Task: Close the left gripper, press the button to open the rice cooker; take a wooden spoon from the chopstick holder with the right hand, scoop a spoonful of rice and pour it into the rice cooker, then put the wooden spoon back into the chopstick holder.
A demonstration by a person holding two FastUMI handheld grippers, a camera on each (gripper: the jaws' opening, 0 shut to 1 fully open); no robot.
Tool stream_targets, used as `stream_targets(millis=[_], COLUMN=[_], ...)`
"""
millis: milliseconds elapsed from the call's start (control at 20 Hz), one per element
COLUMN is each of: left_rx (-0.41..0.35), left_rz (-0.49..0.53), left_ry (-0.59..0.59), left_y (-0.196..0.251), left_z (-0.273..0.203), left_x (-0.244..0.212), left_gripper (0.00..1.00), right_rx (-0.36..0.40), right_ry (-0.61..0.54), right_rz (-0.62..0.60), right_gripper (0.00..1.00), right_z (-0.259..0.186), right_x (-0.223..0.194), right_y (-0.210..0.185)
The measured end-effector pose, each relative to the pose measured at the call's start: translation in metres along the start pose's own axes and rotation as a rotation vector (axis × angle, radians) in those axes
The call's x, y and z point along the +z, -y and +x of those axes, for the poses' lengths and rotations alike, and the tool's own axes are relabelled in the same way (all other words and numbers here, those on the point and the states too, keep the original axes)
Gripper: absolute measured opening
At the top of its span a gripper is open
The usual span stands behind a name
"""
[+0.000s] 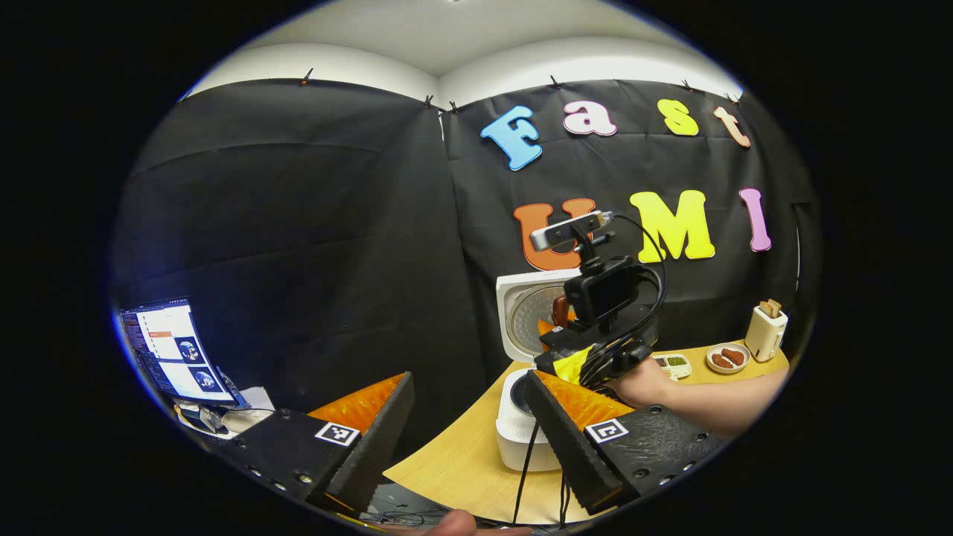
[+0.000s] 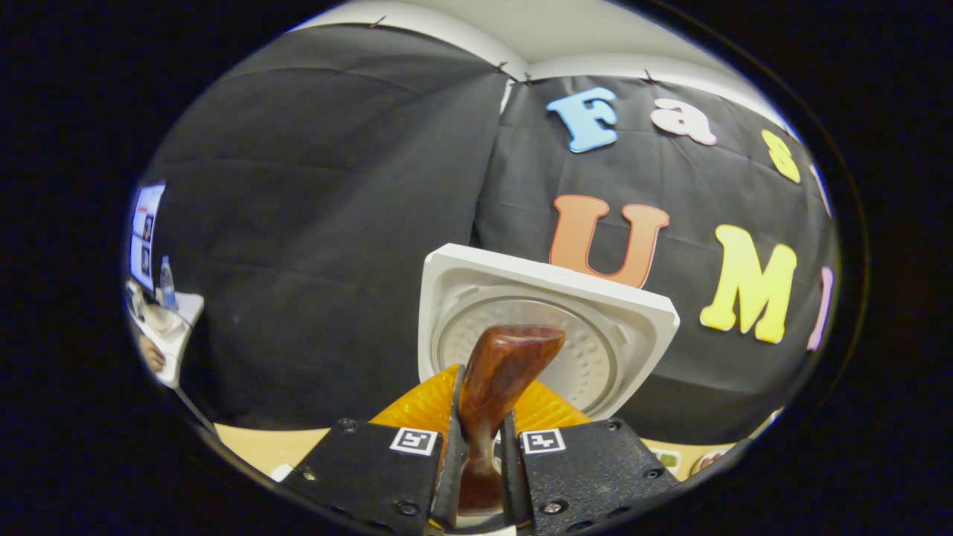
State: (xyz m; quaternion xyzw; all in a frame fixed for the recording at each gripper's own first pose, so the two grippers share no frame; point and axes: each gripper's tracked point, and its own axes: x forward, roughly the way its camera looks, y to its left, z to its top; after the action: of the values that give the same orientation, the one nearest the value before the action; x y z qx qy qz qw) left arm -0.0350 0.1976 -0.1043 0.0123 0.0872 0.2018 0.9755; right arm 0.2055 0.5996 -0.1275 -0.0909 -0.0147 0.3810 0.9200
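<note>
The white rice cooker (image 1: pixel 514 435) stands on the wooden table (image 1: pixel 461 469) with its lid (image 1: pixel 519 301) raised. My left gripper (image 1: pixel 467 383) is open and holds nothing, low at the table's near-left edge beside the cooker. My right gripper (image 1: pixel 557 327), held by a hand reaching in from the right, hovers over the cooker. In the right gripper view, the right gripper (image 2: pixel 484 406) is shut on the dark brown wooden spoon (image 2: pixel 502 365), which stands upright before the open lid (image 2: pixel 551 327). A cream chopstick holder (image 1: pixel 767 333) sits at the far right.
A small plate of brown food (image 1: pixel 727 358) and a little tray (image 1: pixel 674 365) lie next to the chopstick holder. A lit laptop screen (image 1: pixel 175 350) stands off the table at the left. Cables (image 1: pixel 525 476) hang over the table's near edge.
</note>
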Motion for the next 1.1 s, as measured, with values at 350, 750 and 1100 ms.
stream_targets(millis=[350,750,1100], left_rx=[-0.029,-0.103,-0.191], left_rz=[0.015,0.042,0.046], left_ry=[0.013,0.040,0.056], left_y=[0.010,0.043,0.086], left_z=[-0.002,-0.003,-0.009], left_x=[0.007,0.022,0.027], left_gripper=[0.95,0.95,0.95], right_rx=[-0.073,-0.325,-0.536], right_ry=[0.052,0.188,0.214], right_rz=[0.404,0.635,0.601], right_gripper=[0.28,0.28,0.28], right_z=[-0.044,-0.157,-0.254], right_x=[0.030,0.020,-0.013], right_y=[0.072,0.239,0.344])
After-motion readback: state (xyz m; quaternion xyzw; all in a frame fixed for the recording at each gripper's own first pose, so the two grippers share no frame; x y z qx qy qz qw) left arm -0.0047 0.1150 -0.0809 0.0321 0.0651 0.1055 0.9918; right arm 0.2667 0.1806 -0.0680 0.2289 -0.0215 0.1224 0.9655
